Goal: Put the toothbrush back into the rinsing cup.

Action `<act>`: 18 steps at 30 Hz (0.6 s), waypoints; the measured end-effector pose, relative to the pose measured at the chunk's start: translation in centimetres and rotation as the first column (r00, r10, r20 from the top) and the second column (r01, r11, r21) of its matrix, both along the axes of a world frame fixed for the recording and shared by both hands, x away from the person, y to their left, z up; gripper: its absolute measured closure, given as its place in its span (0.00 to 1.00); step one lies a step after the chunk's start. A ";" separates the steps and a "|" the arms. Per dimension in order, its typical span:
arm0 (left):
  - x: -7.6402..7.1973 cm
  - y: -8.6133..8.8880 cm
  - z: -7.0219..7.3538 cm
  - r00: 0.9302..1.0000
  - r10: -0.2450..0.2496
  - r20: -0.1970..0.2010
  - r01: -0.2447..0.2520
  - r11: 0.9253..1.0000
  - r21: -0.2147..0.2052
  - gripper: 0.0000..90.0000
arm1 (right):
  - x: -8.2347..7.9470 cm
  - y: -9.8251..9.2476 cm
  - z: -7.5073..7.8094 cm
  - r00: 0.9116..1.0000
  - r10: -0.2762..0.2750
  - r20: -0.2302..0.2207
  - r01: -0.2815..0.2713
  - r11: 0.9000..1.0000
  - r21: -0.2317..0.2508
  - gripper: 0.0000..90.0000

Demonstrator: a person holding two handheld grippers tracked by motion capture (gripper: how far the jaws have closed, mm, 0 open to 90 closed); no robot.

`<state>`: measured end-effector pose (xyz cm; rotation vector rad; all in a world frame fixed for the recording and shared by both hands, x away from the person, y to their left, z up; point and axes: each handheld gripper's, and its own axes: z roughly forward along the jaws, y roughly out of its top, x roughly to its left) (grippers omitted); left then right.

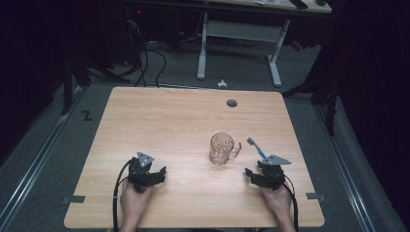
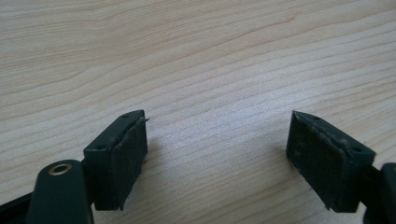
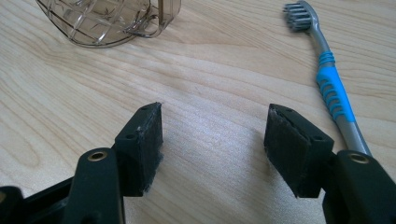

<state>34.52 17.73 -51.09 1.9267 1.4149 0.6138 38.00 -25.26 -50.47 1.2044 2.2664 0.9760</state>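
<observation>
A: Pale wood grain runs across the whole table (image 1: 145, 116), and the clear glass mug (image 1: 222, 149) stands upright a little right of centre, handle toward three o'clock.

B: And the toothbrush (image 3: 332, 88)?

A: Grey and blue, lying flat just beside the mug's handle side, bristle head toward eleven o'clock, tail end running in under the right gripper (image 1: 265, 175). From that gripper's own camera, the brush lies at about one o'clock, the mug at eleven.

B: Are the tools holding anything?

A: No. The right gripper's jaws stand wide, bare wood between them. The left gripper (image 2: 217, 149) is spread wide too, over bare table at the mug's eight o'clock, well apart from it.

B: What worries you?

A: The brush is thin and flat on the wood. I judge a pinch from above could skid it away, or roll it toward the mug. A sideways sweep might also knock the handle and tip the glass.
</observation>
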 end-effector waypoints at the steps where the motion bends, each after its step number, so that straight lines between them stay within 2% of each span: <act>1: 0.0 0.0 0.0 1.000 0.000 0.000 0.000 1.000 0.000 0.23 | 0.0 0.0 0.0 1.000 0.000 0.000 0.000 1.000 0.000 0.42; 18: 0.0 0.0 0.0 1.000 0.001 0.001 -0.001 1.000 -0.001 0.23 | -0.1 0.0 0.0 1.000 0.008 -0.001 -0.008 1.000 0.004 0.43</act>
